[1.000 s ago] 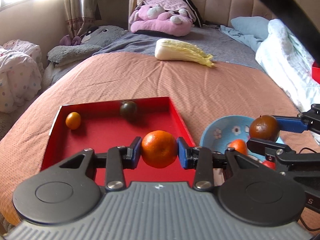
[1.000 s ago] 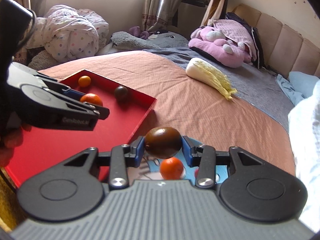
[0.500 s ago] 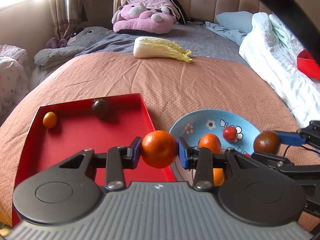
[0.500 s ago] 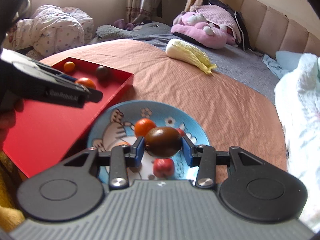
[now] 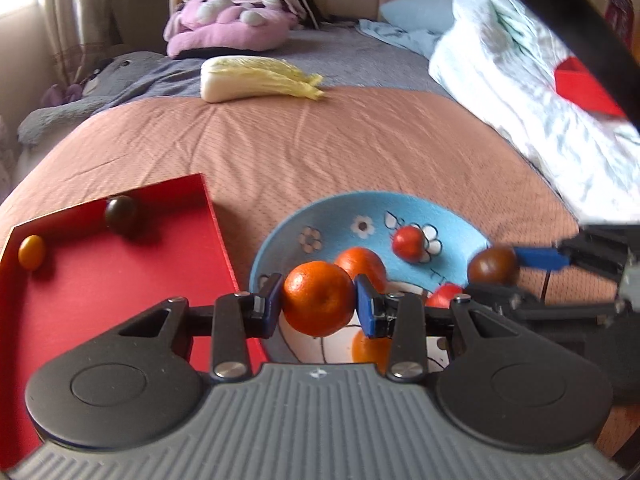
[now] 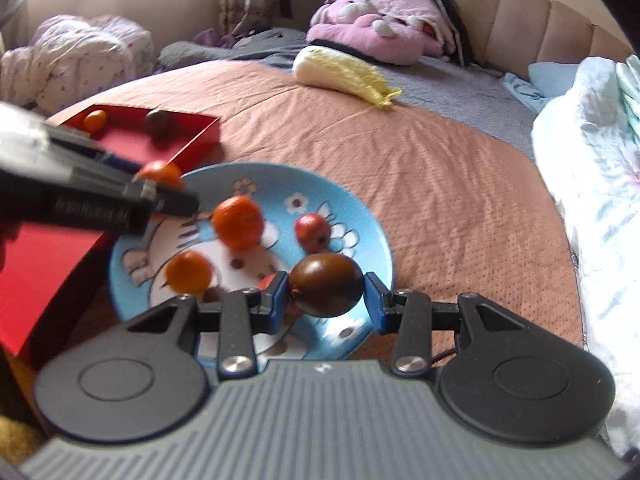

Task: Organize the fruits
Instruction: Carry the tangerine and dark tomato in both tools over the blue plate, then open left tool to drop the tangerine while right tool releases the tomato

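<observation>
Blue plate holding oranges, red tray beside

Two matching handheld grippers. The left gripper and the right gripper each have a grey ribbed body, two rounded black housings with circular recesses, black linkage arms fixed with silver screws, and blue pads on the fingertips. A thin black cable trails beside the right one.
</observation>
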Tool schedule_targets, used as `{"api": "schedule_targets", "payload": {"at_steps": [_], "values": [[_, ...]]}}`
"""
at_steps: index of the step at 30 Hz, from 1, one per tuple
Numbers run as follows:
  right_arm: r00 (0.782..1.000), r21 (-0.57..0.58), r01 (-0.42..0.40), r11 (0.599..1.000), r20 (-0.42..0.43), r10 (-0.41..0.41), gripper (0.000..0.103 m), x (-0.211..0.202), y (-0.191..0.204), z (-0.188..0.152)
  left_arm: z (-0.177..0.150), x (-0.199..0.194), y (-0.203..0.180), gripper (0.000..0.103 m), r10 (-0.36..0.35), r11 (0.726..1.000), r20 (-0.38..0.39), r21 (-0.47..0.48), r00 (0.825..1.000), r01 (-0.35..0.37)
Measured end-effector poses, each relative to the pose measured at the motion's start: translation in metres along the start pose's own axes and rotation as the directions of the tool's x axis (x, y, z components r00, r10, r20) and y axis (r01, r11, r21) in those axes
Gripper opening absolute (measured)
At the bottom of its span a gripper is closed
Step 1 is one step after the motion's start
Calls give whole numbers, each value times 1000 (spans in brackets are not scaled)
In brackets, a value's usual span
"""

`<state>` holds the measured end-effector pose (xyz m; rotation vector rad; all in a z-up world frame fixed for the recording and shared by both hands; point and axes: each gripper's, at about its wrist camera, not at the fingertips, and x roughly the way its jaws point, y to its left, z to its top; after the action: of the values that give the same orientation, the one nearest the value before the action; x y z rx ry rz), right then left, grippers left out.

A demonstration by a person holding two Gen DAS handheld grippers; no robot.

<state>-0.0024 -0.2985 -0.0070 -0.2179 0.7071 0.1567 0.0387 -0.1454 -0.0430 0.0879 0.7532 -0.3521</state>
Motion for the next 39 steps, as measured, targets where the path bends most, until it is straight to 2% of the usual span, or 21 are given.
{"api": "schedule_targets", "payload": {"at_steps": [15, 18, 27, 32, 35, 39], "values": [[999, 104, 32, 994, 31, -35, 44, 36, -20, 31, 2, 19, 8, 44, -12, 1000, -15, -23, 1000, 12], [1000, 86, 12, 996, -13, -11, 44, 45, -18, 26, 2, 22, 9, 44, -6, 1000, -20, -21, 1000, 5], [996, 43, -58, 997, -62, 60, 44, 38, -1, 6, 1, 30, 9, 44, -6, 1000, -10, 0, 1000, 6], [997, 44, -52, 998, -57, 55, 44, 37, 2, 7, 0, 28, 1, 44, -56, 998, 1, 38, 998, 56], [997, 30, -48, 998, -57, 50, 45, 37, 4, 6, -2, 27, -6, 44, -69, 995, 3, 74, 998, 69], [997, 28, -44, 999, -58, 46, 45, 34, 4, 4, -3, 26, -8, 44, -76, 994, -3, 77, 997, 76]]}}
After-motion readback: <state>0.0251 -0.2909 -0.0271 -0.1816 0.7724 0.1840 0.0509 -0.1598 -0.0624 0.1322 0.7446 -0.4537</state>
